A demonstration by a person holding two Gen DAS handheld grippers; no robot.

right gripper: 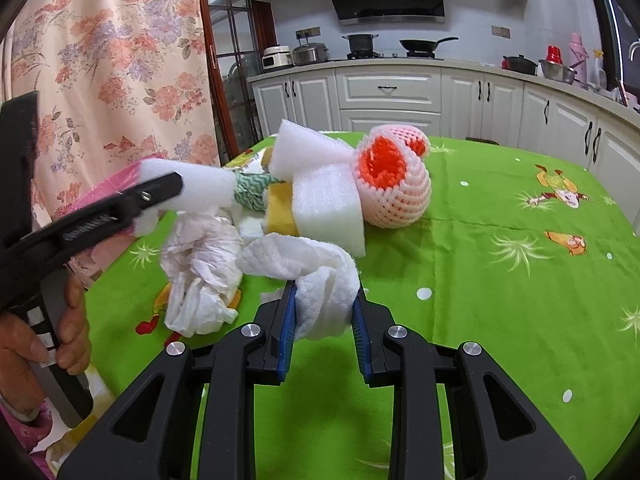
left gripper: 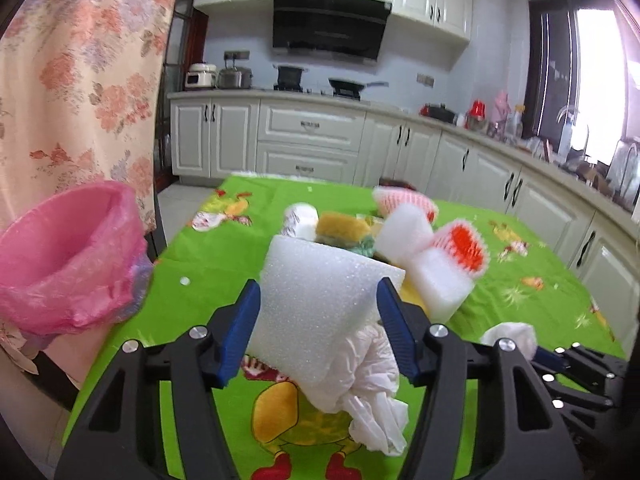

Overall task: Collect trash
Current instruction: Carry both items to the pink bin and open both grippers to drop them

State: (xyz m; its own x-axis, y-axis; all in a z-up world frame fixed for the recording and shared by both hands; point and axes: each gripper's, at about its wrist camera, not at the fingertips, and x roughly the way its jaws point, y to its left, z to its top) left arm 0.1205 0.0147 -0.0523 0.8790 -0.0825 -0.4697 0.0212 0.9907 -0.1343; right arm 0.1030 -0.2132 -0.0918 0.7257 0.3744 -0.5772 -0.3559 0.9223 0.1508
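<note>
No brand, label or readable writing showed anywhere on the trash or your tools, only cartoon prints on the green cloth (right gripper: pixel 500 240) over the tabletop. Your left gripper (left gripper: pixel 318 320) had its blue fingers (left gripper: pixel 240 328) pressed against both sides of a white foam block (left gripper: pixel 316 304), with a crumpled white plastic bag (left gripper: pixel 372 392) hanging beneath it; in your left camera the block's long axis ran up and away from you, tilted toward the heap. Your right gripper (right gripper: pixel 324 320) was clenched on a wad of white paper towel (right gripper: pixel 316 280), which trailed away from the fingers toward the pile. That pile sat mid-tabletop: white foam slabs (right gripper: pixel 326 204), a yellow sponge (right gripper: pixel 280 212) and a pink-and-orange fruit net (right gripper: pixel 396 176), its open orange mouth facing up and toward you. The pink-lined bin (left gripper: pixel 64 256) stood off the tabletop's left edge, its mouth open upward, close beside the floral curtain (left gripper: pixel 80 80). Your hand (right gripper: pixel 68 328) gripped the left tool's handle at the frame's edge.
</note>
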